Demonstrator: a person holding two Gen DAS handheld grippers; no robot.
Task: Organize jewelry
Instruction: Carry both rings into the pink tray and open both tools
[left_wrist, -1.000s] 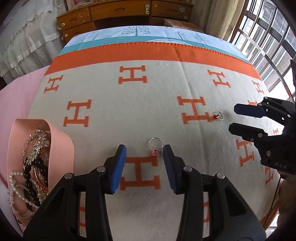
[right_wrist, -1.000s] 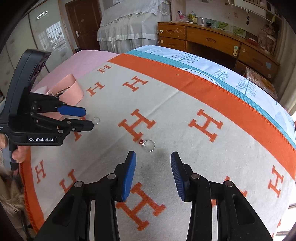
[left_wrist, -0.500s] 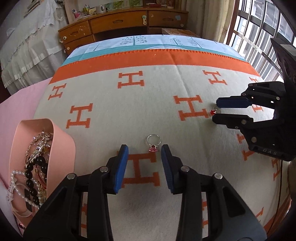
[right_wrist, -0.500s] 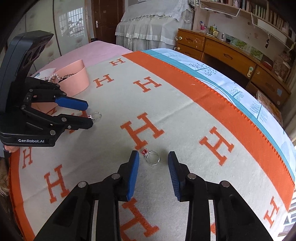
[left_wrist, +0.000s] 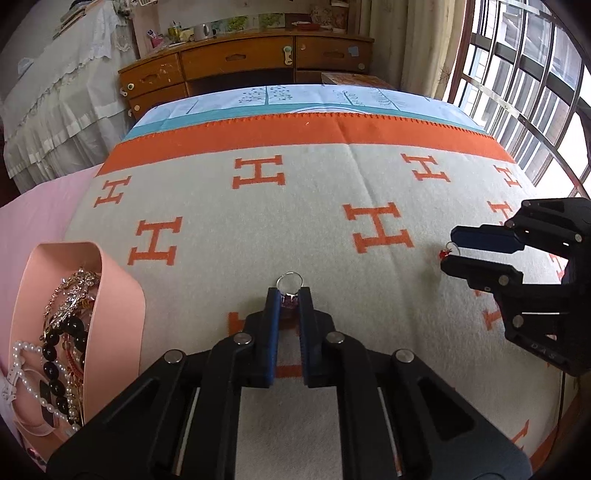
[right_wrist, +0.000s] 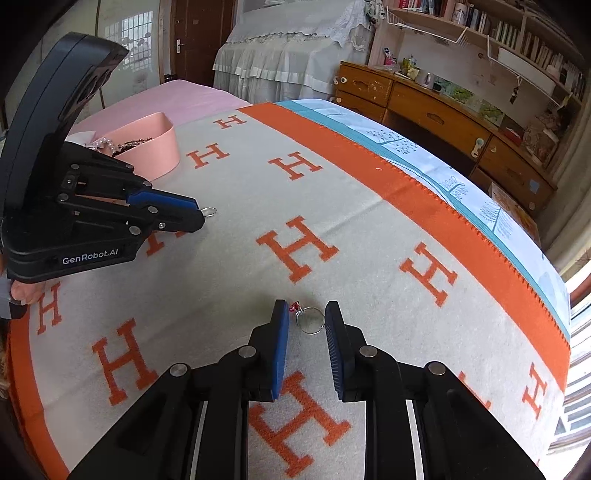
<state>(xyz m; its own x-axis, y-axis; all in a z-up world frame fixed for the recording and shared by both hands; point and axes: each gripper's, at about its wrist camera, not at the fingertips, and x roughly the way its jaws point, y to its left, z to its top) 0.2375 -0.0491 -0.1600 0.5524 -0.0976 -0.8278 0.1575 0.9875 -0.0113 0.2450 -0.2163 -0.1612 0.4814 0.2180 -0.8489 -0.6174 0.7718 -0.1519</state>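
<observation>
Rings on blanket (left_wrist: 221, 221): pink-stone ring (left_wrist: 290, 292) lower centre of left view, pinched at stone by left gripper (left_wrist: 289, 302), jaws clenched. Red-stone ring (right_wrist: 308, 317) lower centre of right view, lying between parted jaws of right gripper (right_wrist: 306, 320), not yet gripped. Pink tray (left_wrist: 114, 291) with necklaces lower left.

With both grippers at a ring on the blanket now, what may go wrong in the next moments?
1. The left gripper pinches only the stone end of the pink-stone ring; the band sticks out, so it may twist free when lifted.
2. The right gripper is open around the red-stone ring, which lies flat on the soft blanket; the closing fingers may push it aside or catch fabric.
</observation>
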